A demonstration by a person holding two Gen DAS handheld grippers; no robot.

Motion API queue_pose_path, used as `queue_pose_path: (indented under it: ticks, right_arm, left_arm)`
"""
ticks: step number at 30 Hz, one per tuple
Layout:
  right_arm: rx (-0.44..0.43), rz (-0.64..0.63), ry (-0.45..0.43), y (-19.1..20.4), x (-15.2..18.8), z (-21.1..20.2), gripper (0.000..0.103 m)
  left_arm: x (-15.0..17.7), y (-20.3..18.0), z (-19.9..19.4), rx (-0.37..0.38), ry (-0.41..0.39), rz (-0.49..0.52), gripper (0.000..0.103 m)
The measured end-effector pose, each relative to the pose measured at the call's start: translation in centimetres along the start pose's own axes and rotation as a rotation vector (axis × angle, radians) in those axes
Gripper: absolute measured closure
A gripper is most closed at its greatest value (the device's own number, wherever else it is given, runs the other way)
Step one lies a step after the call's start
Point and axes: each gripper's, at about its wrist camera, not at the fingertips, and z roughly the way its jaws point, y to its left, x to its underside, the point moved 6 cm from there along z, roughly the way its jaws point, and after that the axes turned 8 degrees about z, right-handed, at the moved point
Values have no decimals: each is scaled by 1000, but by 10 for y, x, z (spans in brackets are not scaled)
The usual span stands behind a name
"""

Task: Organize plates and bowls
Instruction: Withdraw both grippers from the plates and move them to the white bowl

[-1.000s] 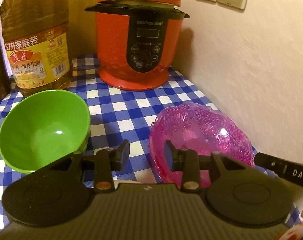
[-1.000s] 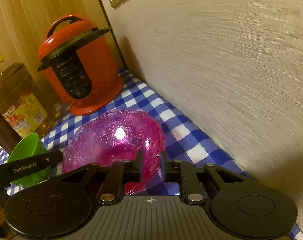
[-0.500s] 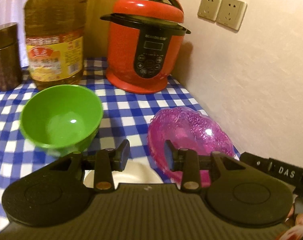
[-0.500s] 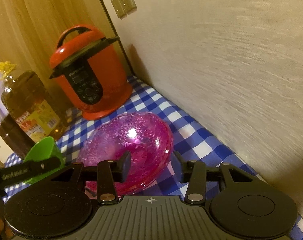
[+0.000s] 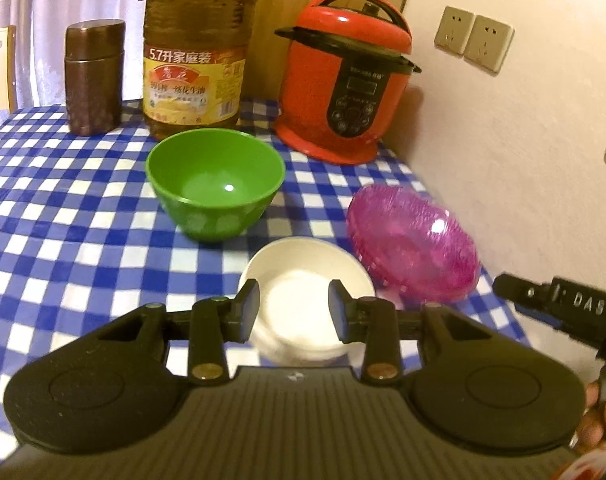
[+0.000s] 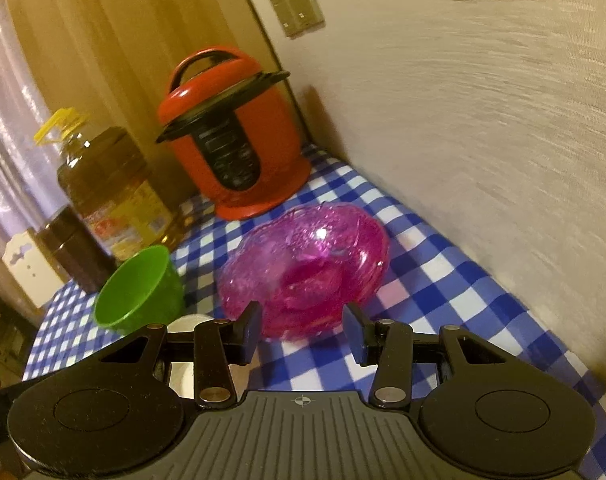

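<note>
On the blue checked tablecloth (image 5: pixel 63 208) a green bowl (image 5: pixel 215 184) stands upright. In front of it sits a small white dish (image 5: pixel 307 300), and to its right, near the wall, a pink glass bowl (image 5: pixel 413 242). My left gripper (image 5: pixel 295 312) hovers open above the white dish's near side, with nothing between its fingers. My right gripper (image 6: pixel 303 328) is open just short of the pink glass bowl (image 6: pixel 307 268), not touching it. The green bowl (image 6: pixel 139 288) lies to its left. The white dish (image 6: pixel 187 322) is mostly hidden behind the left finger.
A red pressure cooker (image 5: pixel 343 88), a large oil bottle (image 5: pixel 195 60) and a brown canister (image 5: pixel 93 76) line the back of the table. The wall (image 5: pixel 523 140) runs close along the right side. A hand (image 5: pixel 599 412) shows at the lower right.
My right gripper opened off the pink bowl's rim and drew back; the bowl now rests on the cloth. My left gripper pulled back and up, bringing the white dish into view.
</note>
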Motion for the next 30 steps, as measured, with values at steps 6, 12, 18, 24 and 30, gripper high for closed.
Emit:
queue_pose_path:
  ticks: [6,12,18,24,30]
  right_arm:
    - [-14,-13,32,7,14,-12,58]
    - [-30,-54,61,16,32,-27,58]
    - [-41,-136,77,28,61,-48,58]
    - [-33,-209,121,29,97,-68,58]
    - [-21,-251,175,17,130,-86,58]
  left_arm:
    - [20,1,-19,-7,27,17,69]
    - [34,-2,-38,-12,28,30,69]
    - [55,-6,-48,-12,62,41,69]
    - [80,-8,-59,-10,88,48,69]
    - [104,-6,-68,-21,107,46,69]
